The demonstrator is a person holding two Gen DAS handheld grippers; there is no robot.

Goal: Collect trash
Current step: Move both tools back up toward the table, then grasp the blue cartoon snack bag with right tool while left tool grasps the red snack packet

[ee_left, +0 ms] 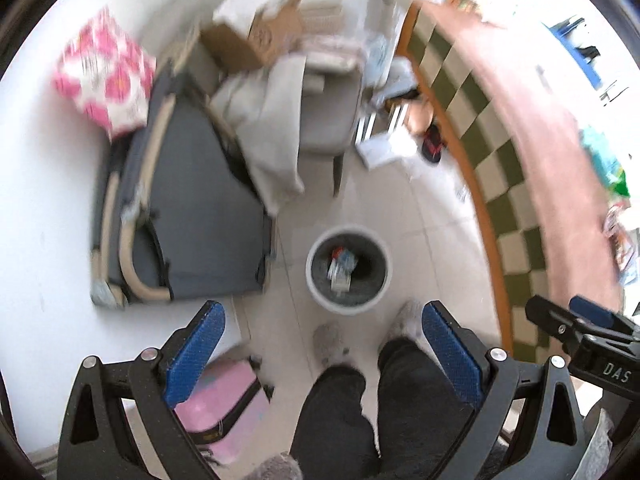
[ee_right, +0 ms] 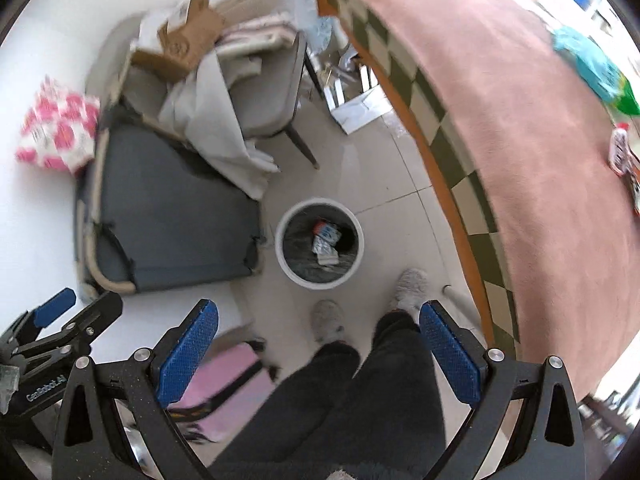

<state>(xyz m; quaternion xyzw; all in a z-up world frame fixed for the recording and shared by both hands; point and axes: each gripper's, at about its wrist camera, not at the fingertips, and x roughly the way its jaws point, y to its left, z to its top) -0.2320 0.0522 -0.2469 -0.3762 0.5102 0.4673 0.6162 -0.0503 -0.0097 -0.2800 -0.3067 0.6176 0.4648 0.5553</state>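
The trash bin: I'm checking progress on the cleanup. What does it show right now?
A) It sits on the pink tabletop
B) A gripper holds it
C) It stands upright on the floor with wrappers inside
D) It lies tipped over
C: the trash bin stands upright on the tiled floor, wrappers at its bottom.

blue gripper pads (ee_left: 196, 354), a white bin (ee_right: 319, 243), pink tablecloth (ee_right: 500, 120) with green-and-cream checked border (ee_left: 480, 128).

Looking down past the wide-open left gripper (ee_left: 320, 354), hovering above a white bin (ee_left: 347, 269) holding wrappers (ee_left: 341, 270), standing beside grey slippers (ee_left: 330, 342).
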